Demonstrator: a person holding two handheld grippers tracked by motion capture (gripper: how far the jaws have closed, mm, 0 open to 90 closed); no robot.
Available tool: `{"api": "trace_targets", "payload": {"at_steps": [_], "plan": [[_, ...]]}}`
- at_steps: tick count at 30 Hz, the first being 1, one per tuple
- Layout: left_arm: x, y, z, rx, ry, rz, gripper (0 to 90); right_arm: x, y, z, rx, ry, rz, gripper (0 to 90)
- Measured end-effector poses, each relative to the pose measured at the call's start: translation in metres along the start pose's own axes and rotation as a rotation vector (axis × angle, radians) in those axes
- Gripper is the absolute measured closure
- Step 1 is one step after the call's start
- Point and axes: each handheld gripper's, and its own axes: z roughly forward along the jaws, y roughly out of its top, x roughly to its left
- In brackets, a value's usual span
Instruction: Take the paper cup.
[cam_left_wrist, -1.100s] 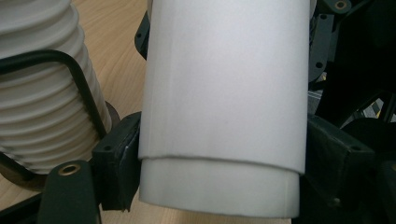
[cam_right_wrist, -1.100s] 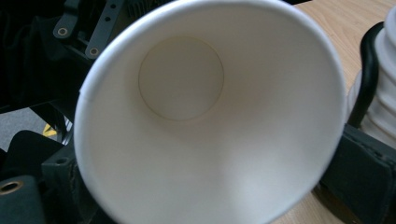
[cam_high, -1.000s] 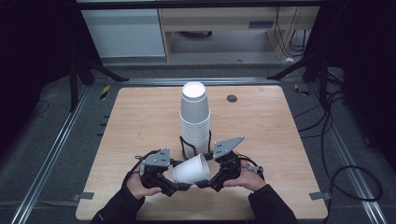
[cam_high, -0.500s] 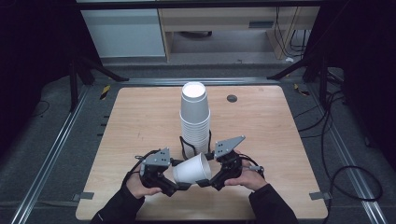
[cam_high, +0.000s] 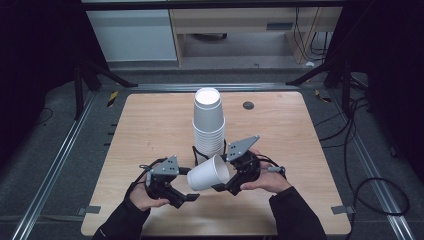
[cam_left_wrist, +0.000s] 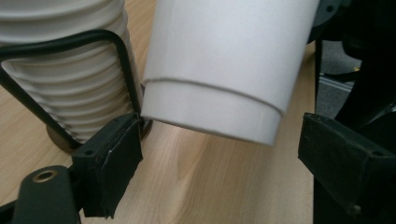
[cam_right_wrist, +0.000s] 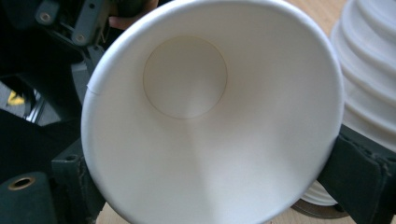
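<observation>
Since the earlier frames, the left gripper (cam_high: 192, 196) has let go of the white paper cup (cam_high: 207, 173): its jaws have just been opening, and the cup now sits a little higher above the table, tilted up toward the right hand. From the left gripper view the two black pads stand wide apart, with the cup's closed end hanging between them; the left pad (cam_left_wrist: 112, 154) is just at the cup's bottom edge and the other pad is apart from it, neither pressing on it.

Holding the cup alone, the right gripper (cam_high: 225, 186) pinches it near the rim. Its own view looks straight into the open mouth, with a pad (cam_right_wrist: 359, 170) pressed against the outer wall on each side.

Lying on its side in the air, the cup (cam_right_wrist: 210, 121) is plain white and empty, with a round flat bottom and a thin seam line running around it near the base. It hangs over the near part of the wooden table (cam_high: 150, 125), just in front of the stack of white cups (cam_high: 208, 125), which stands mouth-down in a black wire holder (cam_left_wrist: 60, 44).
</observation>
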Motion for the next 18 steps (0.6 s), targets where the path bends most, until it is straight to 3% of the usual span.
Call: {"api": "trace_targets", "payload": {"at_steps": [4,5,10,18], "plan": [[-0.002,-0.001,0.006,0.036,0.008,0.015,12.4,0.002,0.012,0.01,0.081,0.004,-0.04,8.0],[-0.002,-0.001,0.006,0.036,0.008,0.015,12.4,0.002,0.012,0.01,0.081,0.004,-0.04,8.0],[-0.002,-0.001,0.01,0.063,0.004,0.031,12.6,0.005,0.019,0.026,0.164,0.04,-0.069,8.0],[-0.005,-0.001,0.015,0.085,-0.008,0.045,13.4,0.005,0.027,0.036,0.217,0.074,-0.079,7.9]]}}
